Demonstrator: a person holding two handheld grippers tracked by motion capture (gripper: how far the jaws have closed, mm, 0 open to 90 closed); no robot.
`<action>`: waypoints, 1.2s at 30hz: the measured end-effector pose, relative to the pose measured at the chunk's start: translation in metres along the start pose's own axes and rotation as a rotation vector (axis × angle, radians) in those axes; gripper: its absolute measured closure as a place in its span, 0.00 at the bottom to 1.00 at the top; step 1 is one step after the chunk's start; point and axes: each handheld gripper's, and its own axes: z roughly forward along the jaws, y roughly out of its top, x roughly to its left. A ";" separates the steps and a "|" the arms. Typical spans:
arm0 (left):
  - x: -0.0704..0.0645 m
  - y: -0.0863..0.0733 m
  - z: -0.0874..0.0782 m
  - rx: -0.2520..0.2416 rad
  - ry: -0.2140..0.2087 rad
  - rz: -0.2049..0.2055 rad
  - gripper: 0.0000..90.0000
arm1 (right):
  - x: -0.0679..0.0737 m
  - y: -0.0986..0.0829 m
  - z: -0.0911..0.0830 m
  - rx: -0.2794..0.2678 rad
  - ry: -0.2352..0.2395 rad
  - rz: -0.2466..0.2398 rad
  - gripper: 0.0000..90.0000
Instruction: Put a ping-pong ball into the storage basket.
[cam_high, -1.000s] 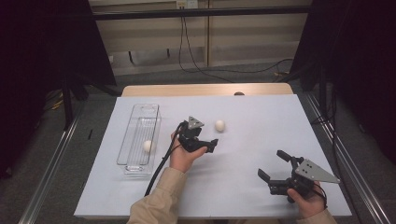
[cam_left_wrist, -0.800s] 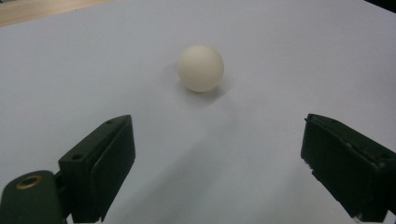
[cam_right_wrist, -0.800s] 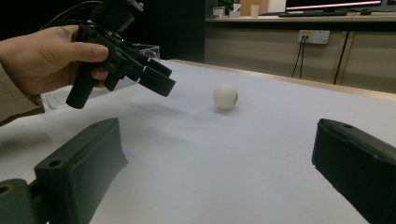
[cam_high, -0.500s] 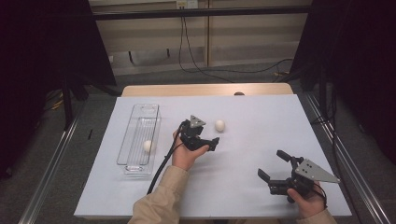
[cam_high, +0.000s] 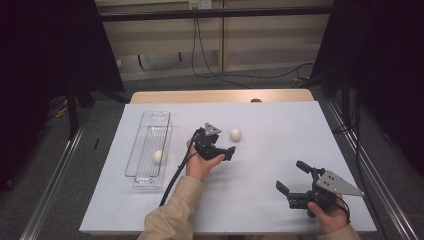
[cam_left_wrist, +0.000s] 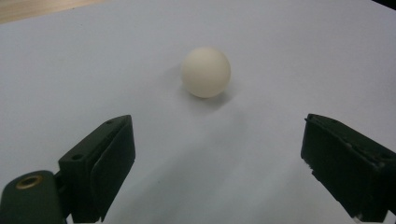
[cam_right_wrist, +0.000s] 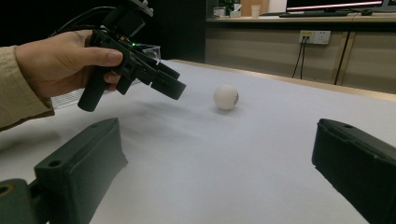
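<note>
White bench (cam_high: 260, 200) carries a ball (cam_left_wrist: 206, 72) lying just ahead of the left claw (cam_left_wrist: 219, 163), whose jaws gape wide, holding nothing.

A cream-white ball (cam_high: 235, 134) sits on the plain white sheet (cam_high: 270, 165) – a second pale ball (cam_high: 158, 156) in the clear tray (cam_high: 141, 172) – both grippers (cam_high: 221, 151) (cam_high: 292, 177) black, the sleeve (cam_high: 172, 215) beige.
</note>
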 end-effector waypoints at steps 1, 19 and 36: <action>0.000 0.000 0.001 0.000 0.000 0.000 0.11 | 0.000 0.000 0.000 0.000 0.001 0.000 0.02; 0.001 0.005 0.006 0.007 0.012 0.014 0.11 | 0.000 0.000 0.000 0.000 0.001 -0.001 0.02; 0.000 0.007 0.012 0.008 0.004 0.004 0.11 | 0.000 0.000 -0.001 -0.001 -0.001 -0.001 0.02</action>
